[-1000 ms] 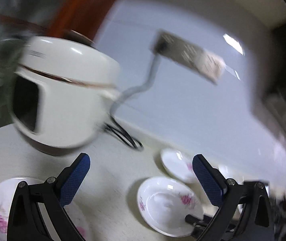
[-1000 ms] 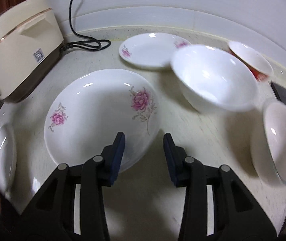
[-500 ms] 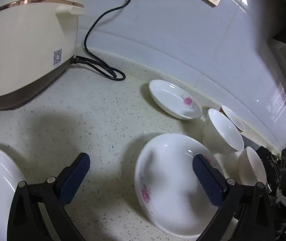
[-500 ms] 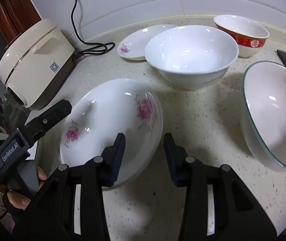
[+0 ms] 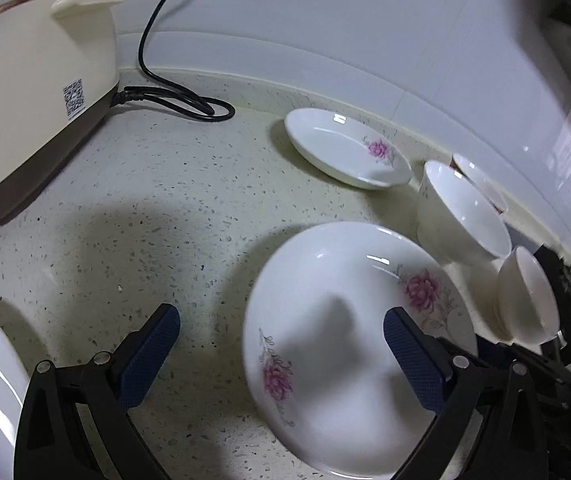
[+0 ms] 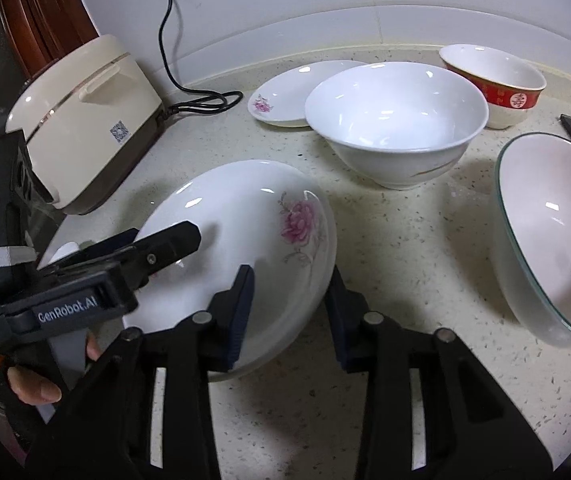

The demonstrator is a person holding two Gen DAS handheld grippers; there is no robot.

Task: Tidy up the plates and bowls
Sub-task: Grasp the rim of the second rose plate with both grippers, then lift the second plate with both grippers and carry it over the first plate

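Right gripper (image 6: 289, 312): jaws closing over flowered plate (image 6: 245, 248) rim | left gripper (image 5: 281, 354): spread, empty | stacking not begun; small plate (image 6: 289, 96), bowls scattered across worktop (image 6: 405, 248)

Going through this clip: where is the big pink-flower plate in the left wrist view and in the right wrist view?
Left wrist: the big flower plate fills the lower centre-right, partly behind one finger of the left gripper.
Right wrist: it sits left of centre, its near rim between the closing fingers of the right gripper.
Shared landmark: the cream rice cooker, upper left in both.
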